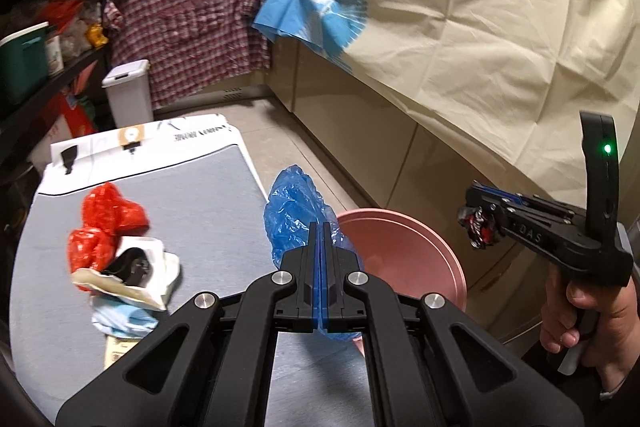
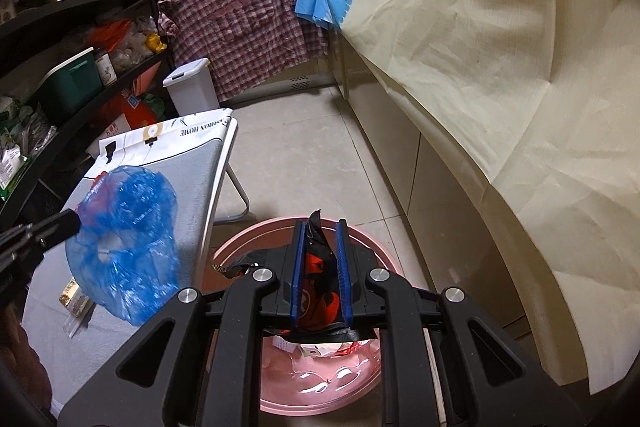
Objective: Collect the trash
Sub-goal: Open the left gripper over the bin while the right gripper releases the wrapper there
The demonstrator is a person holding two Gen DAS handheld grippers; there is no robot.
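L hand-held gripper (image 1: 322,227) pinching blue bag (image 1: 296,215), carried off surface (image 1: 208,195) twd pink bin (image 1: 404,255) | R hand-held gripper (image 2: 320,227) clamps crumpled wrapper (image 2: 320,267) over bin, likely for drop | red bag (image 1: 104,223) + scraps left on surface

"FASHION HOME" is printed, upside down, on the white cloth (image 2: 188,131) at the counter's far end; "DAS" is marked on the right gripper (image 1: 478,223).
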